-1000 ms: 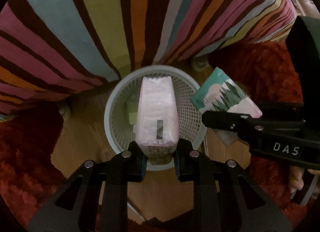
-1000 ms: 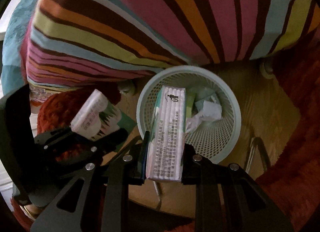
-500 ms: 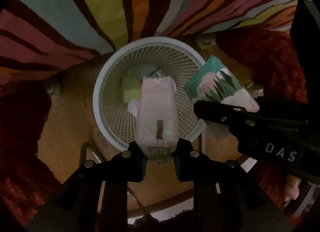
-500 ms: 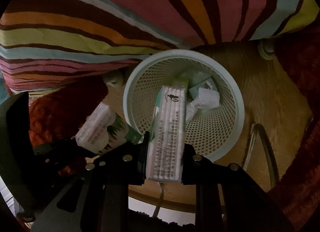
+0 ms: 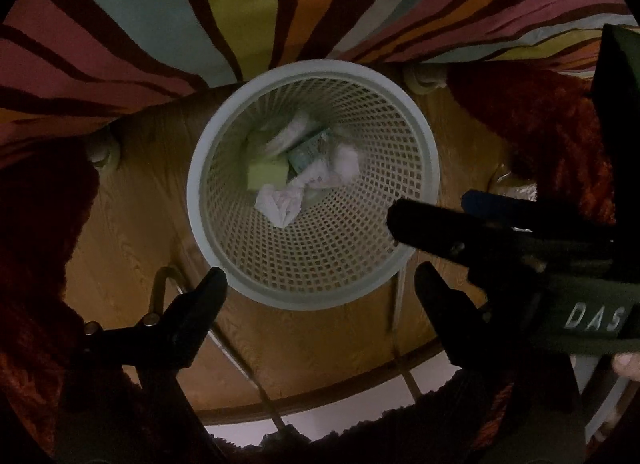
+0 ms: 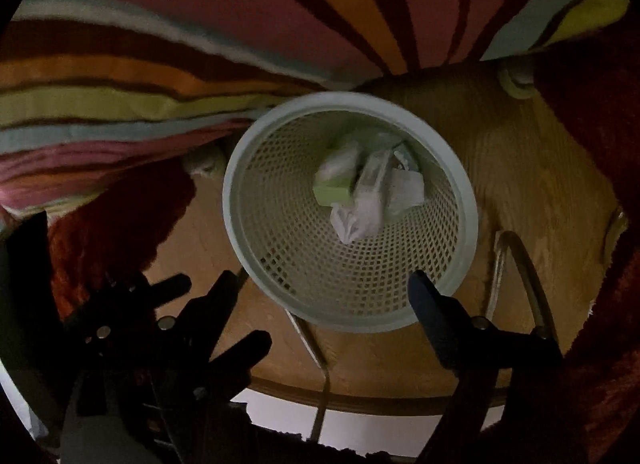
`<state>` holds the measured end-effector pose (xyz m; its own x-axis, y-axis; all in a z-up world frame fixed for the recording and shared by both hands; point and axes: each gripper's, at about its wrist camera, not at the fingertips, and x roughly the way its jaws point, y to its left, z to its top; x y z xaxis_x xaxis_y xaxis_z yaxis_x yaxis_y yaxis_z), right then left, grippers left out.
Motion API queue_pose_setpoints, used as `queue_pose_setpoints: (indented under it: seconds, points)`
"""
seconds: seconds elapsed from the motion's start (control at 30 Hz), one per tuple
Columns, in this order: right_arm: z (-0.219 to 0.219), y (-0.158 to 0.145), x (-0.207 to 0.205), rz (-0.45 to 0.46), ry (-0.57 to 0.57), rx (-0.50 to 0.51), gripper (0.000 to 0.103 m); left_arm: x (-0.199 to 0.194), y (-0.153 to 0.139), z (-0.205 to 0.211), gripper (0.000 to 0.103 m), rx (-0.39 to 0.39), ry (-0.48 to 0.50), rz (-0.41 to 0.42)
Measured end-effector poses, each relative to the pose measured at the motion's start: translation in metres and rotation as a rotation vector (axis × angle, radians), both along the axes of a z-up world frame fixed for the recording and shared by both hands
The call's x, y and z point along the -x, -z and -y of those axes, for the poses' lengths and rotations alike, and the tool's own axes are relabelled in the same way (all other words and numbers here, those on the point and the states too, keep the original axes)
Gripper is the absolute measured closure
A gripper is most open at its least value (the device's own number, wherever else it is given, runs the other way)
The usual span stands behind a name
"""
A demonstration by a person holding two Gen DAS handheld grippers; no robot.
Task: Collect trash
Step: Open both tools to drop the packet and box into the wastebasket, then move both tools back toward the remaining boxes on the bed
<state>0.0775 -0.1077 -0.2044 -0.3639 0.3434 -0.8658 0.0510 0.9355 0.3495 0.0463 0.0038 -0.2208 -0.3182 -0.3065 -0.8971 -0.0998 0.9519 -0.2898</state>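
Note:
A pale mesh waste basket (image 5: 208, 248) (image 6: 240, 232) stands on a wooden surface directly below both grippers. At its bottom lie a pink-white tissue pack (image 5: 280, 204) (image 6: 360, 216), a teal pack (image 5: 310, 152), a green box (image 5: 266, 176) (image 6: 332, 192) and crumpled paper. My left gripper (image 5: 320, 282) hangs over the basket's near rim, its jaws opening with nothing between them. My right gripper (image 6: 324, 284) does the same beside it, jaws opening and empty. Each shows in the other's view: the right gripper (image 5: 432, 210) at the right, the left gripper (image 6: 224, 310) at the lower left.
A striped bedspread (image 5: 200, 4) (image 6: 240, 24) hangs just behind the basket. A red shaggy rug (image 5: 540, 124) (image 6: 120, 216) lies on both sides. The round wooden board (image 5: 320, 352) has thin metal rods (image 6: 520, 264) across it. A white furniture foot (image 5: 424, 80) stands behind the basket.
Both grippers went from shut on tissue packs to open, and both packs dropped into the basket. Both grippers sank closer to the basket.

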Motion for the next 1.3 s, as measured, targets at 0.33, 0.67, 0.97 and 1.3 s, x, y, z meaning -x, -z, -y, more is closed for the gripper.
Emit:
queue_pose_setpoints:
  seconds: [0.33,0.67,0.97,1.3]
  points:
    - [0.0,0.002,0.0,-0.013,0.024,-0.002,0.019,0.001,-0.006,-0.006,0.011,0.0,-0.021,0.022]
    - [0.005,-0.007,0.001,0.008,0.036,-0.028,0.018,0.004,-0.027,-0.01,0.011,-0.032,-0.033,0.105]
    - [0.006,-0.025,0.004,0.076,0.034,-0.05,0.018,0.005,-0.047,-0.011,0.011,-0.069,-0.019,0.19]
    - [0.01,-0.084,0.001,0.362,0.025,-0.125,0.018,0.008,-0.084,-0.016,0.011,-0.106,-0.041,0.358]
